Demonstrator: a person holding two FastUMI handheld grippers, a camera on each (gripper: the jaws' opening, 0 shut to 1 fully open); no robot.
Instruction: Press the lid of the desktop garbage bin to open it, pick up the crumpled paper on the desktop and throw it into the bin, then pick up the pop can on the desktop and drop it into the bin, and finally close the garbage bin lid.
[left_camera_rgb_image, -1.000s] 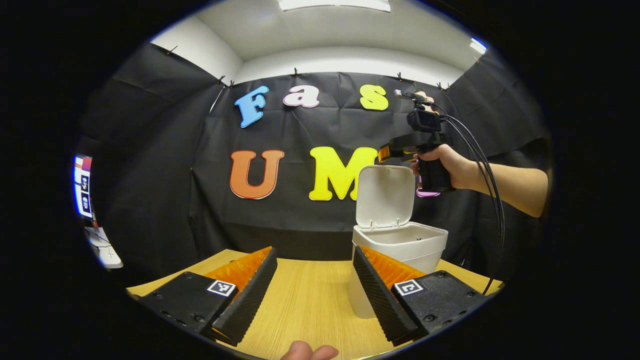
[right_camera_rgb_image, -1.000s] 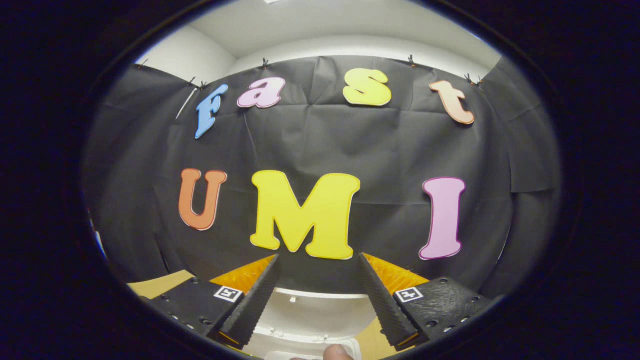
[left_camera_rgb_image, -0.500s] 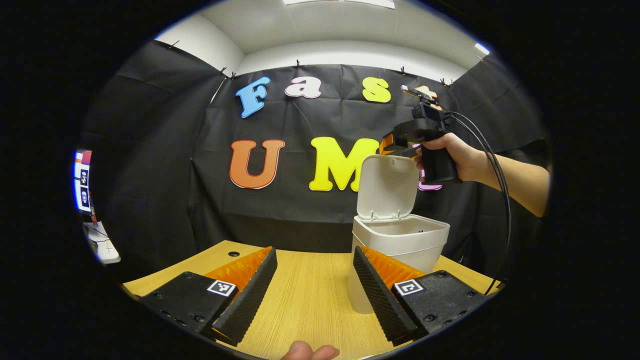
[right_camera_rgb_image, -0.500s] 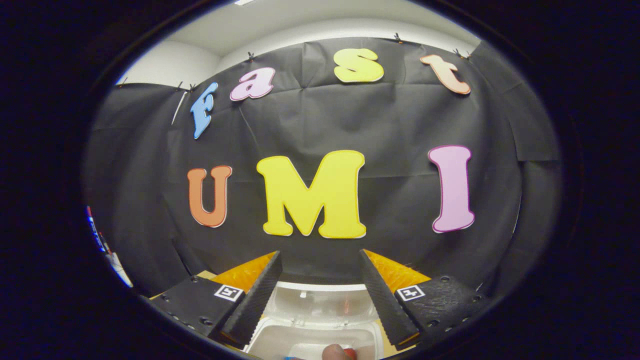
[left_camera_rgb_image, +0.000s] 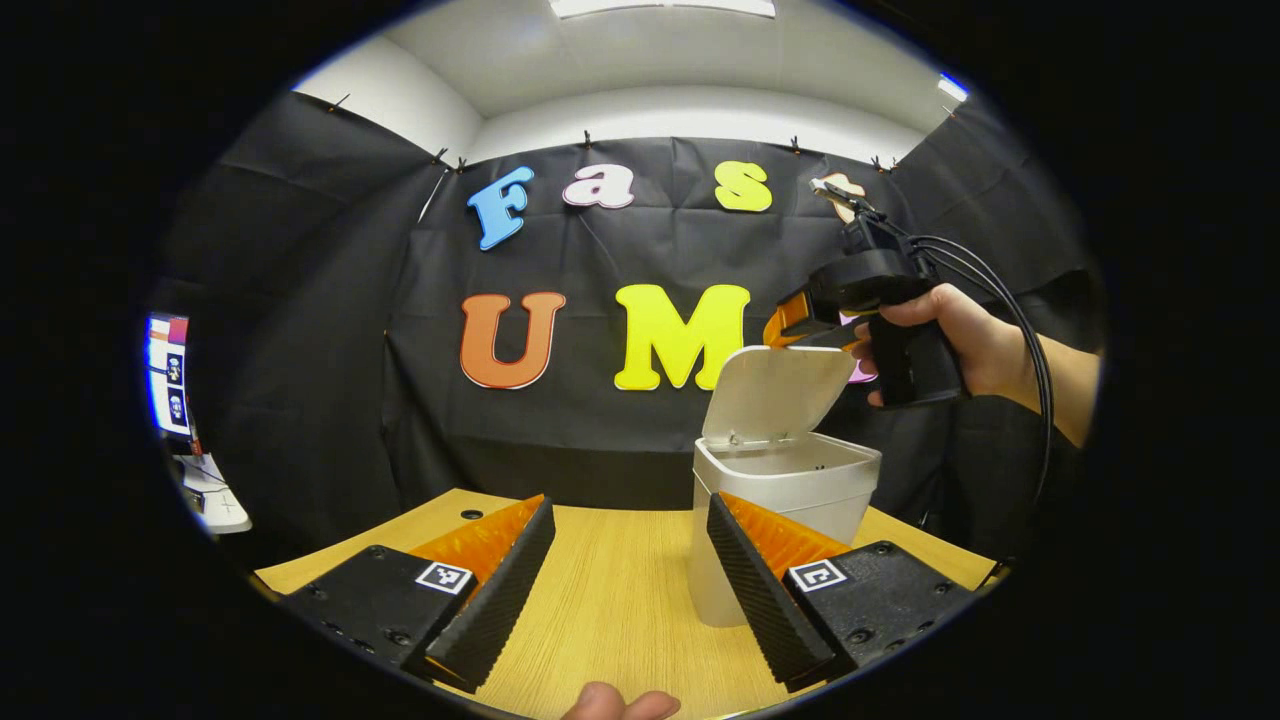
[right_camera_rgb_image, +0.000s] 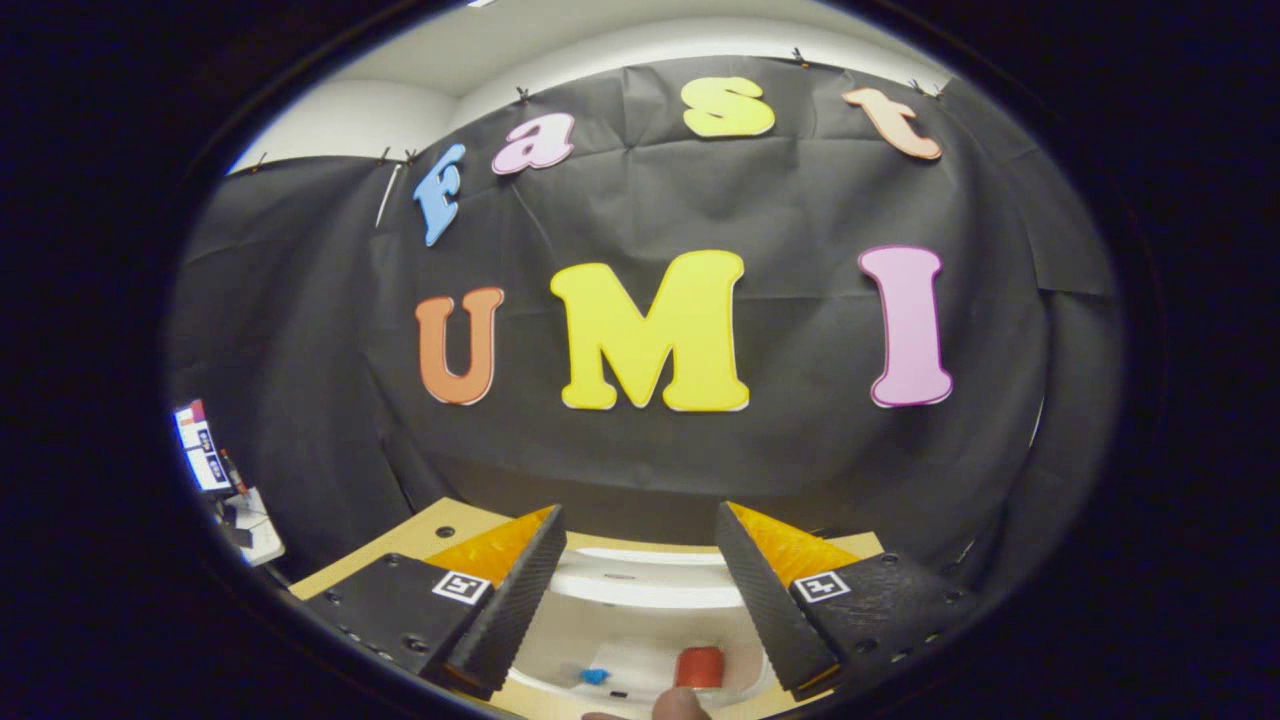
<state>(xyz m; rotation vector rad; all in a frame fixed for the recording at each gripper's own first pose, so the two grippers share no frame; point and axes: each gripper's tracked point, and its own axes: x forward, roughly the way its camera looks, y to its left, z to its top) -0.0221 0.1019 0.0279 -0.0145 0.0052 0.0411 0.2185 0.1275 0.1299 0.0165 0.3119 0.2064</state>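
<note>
Bin (left_camera_rgb_image: 775, 500) white, lid (left_camera_rgb_image: 775, 392) tilted half-open, red can (right_camera_rgb_image: 699, 666) inside.

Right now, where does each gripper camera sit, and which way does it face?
Left gripper view: low over the wooden table, facing the booth wall; own open fingers, the right gripper and its hand at the tilted lid.
Right gripper view: above the garbage bin, facing the wall; own open fingers.
Shared: the white garbage bin.
</note>
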